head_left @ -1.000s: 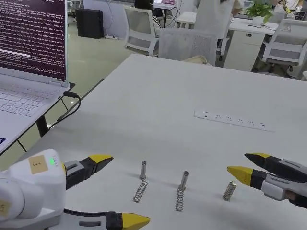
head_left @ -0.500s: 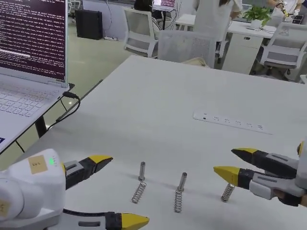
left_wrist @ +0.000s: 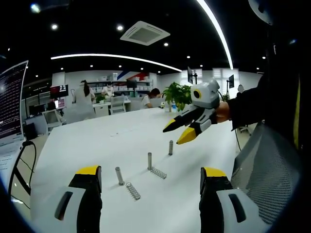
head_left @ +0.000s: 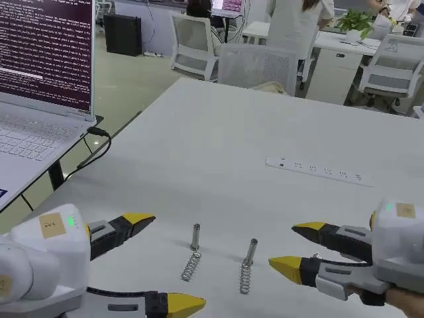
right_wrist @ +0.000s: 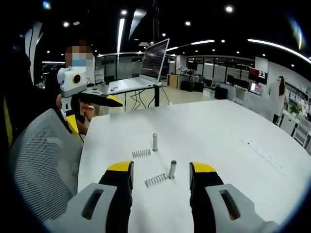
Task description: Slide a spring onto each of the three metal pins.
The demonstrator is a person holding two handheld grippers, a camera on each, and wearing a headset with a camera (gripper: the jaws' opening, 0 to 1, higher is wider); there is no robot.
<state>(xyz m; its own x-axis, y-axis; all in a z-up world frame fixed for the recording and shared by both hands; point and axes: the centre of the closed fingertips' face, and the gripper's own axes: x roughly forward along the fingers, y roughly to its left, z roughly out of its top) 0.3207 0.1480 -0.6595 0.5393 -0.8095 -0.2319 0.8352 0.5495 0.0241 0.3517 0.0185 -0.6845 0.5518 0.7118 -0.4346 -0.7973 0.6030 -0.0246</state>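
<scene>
Both grippers spread wide, nothing held. Left gripper [head_left: 162, 262] sits low at the near-left of the table [head_left: 218, 132]. Right gripper [head_left: 297, 246] is just right of the parts, jaws aimed at them. Left pin [head_left: 196, 236] & right pin [head_left: 252, 250] stand apart. Left spring [head_left: 191, 265] & right spring [head_left: 246, 276] lie loose, one at the foot of each pin. Third spring [left_wrist: 170, 147] stands upright below the right gripper's tips; can't tell if it's on a pin.

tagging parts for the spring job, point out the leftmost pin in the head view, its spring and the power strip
leftmost pin [head_left: 196, 235]: head view, middle of its upright shaft
spring [head_left: 191, 265] beside it: head view, middle coils
power strip [head_left: 318, 170]: head view, middle of its top face
</scene>
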